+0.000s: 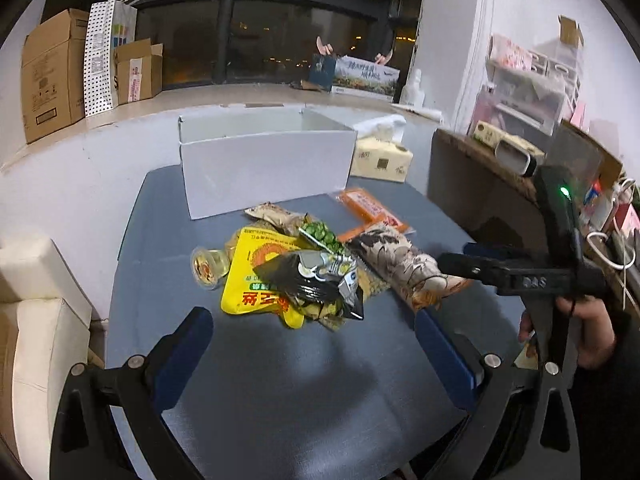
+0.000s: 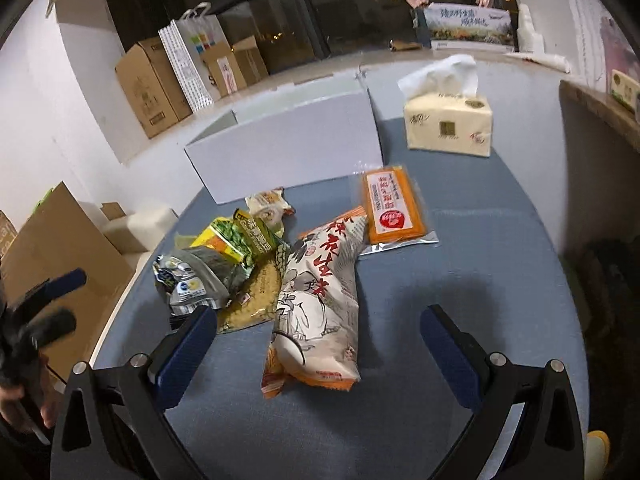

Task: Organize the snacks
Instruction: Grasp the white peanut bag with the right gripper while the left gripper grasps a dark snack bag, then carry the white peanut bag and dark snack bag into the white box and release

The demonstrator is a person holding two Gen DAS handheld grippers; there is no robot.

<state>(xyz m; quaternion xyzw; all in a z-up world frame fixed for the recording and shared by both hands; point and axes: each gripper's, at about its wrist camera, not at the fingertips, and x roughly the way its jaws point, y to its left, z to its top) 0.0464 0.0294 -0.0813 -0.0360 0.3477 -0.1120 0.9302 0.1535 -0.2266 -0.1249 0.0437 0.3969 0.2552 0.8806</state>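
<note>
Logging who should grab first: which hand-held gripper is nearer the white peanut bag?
Right. The right hand-held gripper is open, straddling the white peanut bag's near end; the left hand-held gripper is open before the yellow packet.

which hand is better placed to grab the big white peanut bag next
Right. The right gripper is open with its jaws on either side of the peanut bag's near end. The left gripper is also open but faces the yellow packet, with the peanut bag off to its right.
</note>
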